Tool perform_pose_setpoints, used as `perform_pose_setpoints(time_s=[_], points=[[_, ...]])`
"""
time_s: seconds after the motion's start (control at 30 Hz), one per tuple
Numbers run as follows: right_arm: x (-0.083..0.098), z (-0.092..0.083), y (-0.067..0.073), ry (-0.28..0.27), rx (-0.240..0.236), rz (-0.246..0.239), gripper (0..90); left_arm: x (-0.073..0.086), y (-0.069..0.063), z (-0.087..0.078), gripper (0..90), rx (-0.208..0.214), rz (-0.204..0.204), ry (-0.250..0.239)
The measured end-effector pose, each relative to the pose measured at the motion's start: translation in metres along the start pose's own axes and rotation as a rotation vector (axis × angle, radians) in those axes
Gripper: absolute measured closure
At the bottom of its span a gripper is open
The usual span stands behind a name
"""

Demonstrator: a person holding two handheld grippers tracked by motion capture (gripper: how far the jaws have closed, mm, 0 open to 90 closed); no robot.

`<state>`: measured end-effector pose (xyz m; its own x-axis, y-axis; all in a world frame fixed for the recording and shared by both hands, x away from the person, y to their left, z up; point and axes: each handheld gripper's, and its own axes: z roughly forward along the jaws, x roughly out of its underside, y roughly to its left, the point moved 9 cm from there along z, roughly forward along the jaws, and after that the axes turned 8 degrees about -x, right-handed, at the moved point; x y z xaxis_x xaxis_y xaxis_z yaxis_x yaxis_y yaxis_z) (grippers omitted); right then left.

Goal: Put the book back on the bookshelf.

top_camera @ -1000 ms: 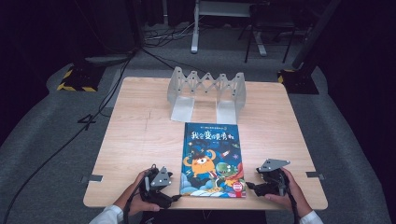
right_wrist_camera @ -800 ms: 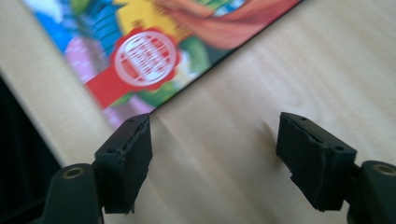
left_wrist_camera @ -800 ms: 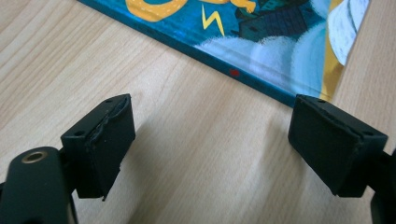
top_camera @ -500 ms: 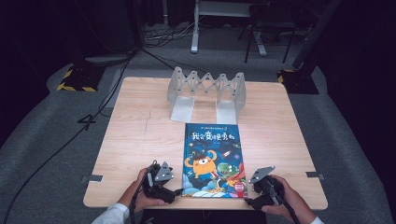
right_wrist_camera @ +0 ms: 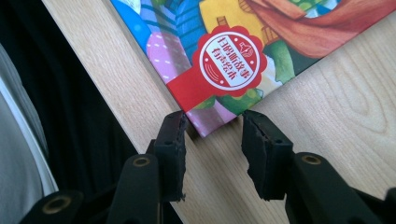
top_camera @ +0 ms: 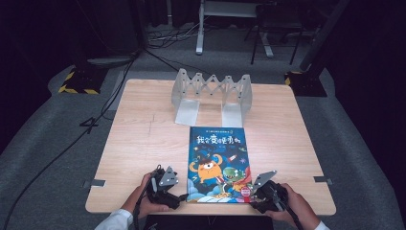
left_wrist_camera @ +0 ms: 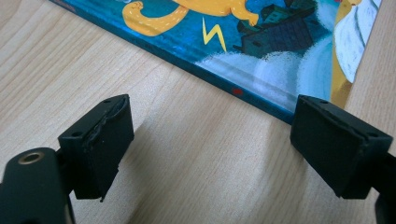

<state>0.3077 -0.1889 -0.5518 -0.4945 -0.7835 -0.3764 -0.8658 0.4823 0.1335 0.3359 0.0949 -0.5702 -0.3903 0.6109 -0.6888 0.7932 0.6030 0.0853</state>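
Picture book [top_camera: 218, 163]: flat, cover up, on the wooden table [top_camera: 139, 143], near edge, in front of a grey folding rack [top_camera: 212, 93].
Left gripper [top_camera: 165, 184]: beside the book's near-left edge, jaws spread wide, holding nothing.
Right gripper [right_wrist_camera: 212, 135]: jaws partly parted astride the book's near-right corner, not pinching.

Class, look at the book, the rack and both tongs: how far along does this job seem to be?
Early on. Done: nothing obvious; the picture book lies flat and closed, and the folding rack stands empty. In hand: the right tongs, jaws narrowly apart, straddle its near corner; the left tongs gape beside its spine. Left: gripping and lifting, probably into the rack.
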Motion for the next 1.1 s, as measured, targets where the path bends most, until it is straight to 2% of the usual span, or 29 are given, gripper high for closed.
perform_pose_setpoints(time_s=[0.07,0.1,0.17,0.2,0.23,0.3,0.33,0.4,0.43,0.47,0.5,0.6,0.63,0.7,0.8,0.83,0.9,1.1], points=[[0.002,0.0,0.0,-0.069,-0.003,-0.019,61.1,0.0,0.001,0.0,15.1,0.002,-0.003,-0.001],[0.003,0.0,0.0,-0.099,-0.015,-0.009,61.0,0.0,0.001,-0.001,15.4,0.002,-0.005,-0.001],[0.004,0.0,-0.001,-0.177,-0.05,0.014,60.6,0.001,0.002,-0.001,15.5,-0.001,-0.006,-0.001],[0.004,0.0,-0.001,-0.214,-0.066,0.007,60.1,0.001,0.002,-0.001,15.4,0.0,-0.003,0.0],[0.004,0.0,-0.002,-0.256,-0.098,0.034,59.0,0.001,0.002,-0.001,15.4,0.001,0.0,-0.002],[0.003,0.001,-0.005,-0.321,-0.144,0.061,52.1,0.001,0.002,-0.001,15.4,0.002,0.001,-0.002],[0.001,0.002,-0.008,-0.336,-0.152,0.072,48.2,0.001,0.002,-0.001,15.4,0.002,0.001,-0.003],[-0.005,0.002,-0.009,-0.335,-0.161,0.051,42.1,0.001,0.003,-0.001,15.4,0.003,0.0,-0.004],[-0.005,0.002,-0.009,-0.335,-0.161,0.051,42.1,0.001,0.003,-0.001,15.4,0.003,0.0,-0.004],[-0.015,-0.002,-0.01,-0.378,-0.228,0.056,36.8,0.001,0.003,-0.001,15.4,0.003,0.001,-0.004],[-0.021,-0.005,-0.011,-0.405,-0.267,0.057,35.1,0.001,0.003,-0.001,15.4,0.003,0.001,-0.003],[-0.036,-0.013,-0.016,-0.438,-0.351,0.055,30.6,0.001,0.003,-0.001,15.4,0.003,0.0,-0.003],[-0.036,-0.013,-0.016,-0.438,-0.351,0.055,30.6,0.001,0.003,-0.001,15.4,0.003,0.001,-0.004],[-0.053,-0.015,-0.031,-0.45,-0.342,0.069,31.3,0.001,0.003,-0.001,15.4,0.003,0.001,-0.004],[-0.067,-0.013,-0.043,-0.459,-0.335,0.083,30.8,0.001,0.003,-0.001,15.4,0.003,0.001,-0.004],[-0.067,-0.013,-0.043,-0.459,-0.335,0.083,30.8,0.001,0.003,-0.001,15.5,0.003,0.001,-0.004],[-0.082,-0.011,-0.054,-0.483,-0.332,0.087,30.8,0.001,0.003,-0.001,15.4,0.003,0.001,-0.003],[-0.095,-0.003,-0.064,-0.488,-0.345,0.077,30.3,0.001,0.003,-0.001,15.4,0.003,0.002,-0.004]])
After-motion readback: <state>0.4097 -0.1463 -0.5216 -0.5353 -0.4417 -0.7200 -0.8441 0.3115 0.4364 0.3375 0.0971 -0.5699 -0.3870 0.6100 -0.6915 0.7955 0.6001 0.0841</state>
